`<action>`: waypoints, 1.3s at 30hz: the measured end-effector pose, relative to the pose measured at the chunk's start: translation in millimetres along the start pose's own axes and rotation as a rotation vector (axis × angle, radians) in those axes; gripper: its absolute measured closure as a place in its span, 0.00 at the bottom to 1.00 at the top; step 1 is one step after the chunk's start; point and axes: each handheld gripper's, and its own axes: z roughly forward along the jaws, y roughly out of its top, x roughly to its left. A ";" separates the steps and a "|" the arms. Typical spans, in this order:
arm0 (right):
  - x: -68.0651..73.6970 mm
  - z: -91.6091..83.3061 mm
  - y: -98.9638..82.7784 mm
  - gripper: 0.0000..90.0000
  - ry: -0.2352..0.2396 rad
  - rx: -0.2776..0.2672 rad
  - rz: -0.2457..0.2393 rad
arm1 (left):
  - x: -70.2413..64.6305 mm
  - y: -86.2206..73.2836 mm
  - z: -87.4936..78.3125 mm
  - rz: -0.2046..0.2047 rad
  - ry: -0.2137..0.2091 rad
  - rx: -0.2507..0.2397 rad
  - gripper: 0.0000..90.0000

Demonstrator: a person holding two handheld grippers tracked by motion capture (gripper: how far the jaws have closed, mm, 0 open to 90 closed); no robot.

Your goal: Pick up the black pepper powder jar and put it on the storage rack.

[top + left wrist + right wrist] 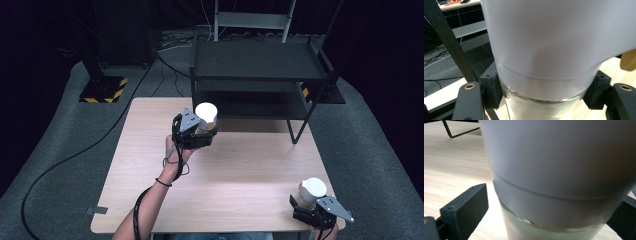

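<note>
Nearest the person, at the worktop's front right corner, the right tool sat around a white-capped jar. In the right gripper view its left pad seemed to stand slightly off the glass, so whether it was clamped or merely loose around the jar could not be told.

Farther out, the left tool was clamped on a second capped jar, its pads pressing the glass just under the white cap. This jar was held upright above the middle of the worktop, close to the black shelf rack at the far edge.

The step in hand looked like carrying that jar to the rack. To do it well, the grip should stay firm below the cap, the jar should stay upright, and it should clear the shelf's raised lip before being lowered flat.
</note>
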 end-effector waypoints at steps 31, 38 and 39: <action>-0.6 0.1 0.1 0.00 0.005 0.000 -0.007 | 15.2 49.2 12.5 -0.033 0.021 -0.005 0.34; -0.6 0.4 0.5 0.00 0.006 0.003 -0.008 | 19.5 57.3 10.4 -0.051 0.002 -0.020 0.34; -0.5 0.4 0.6 0.00 0.005 0.003 -0.008 | 19.4 58.5 10.1 -0.052 0.002 -0.021 0.34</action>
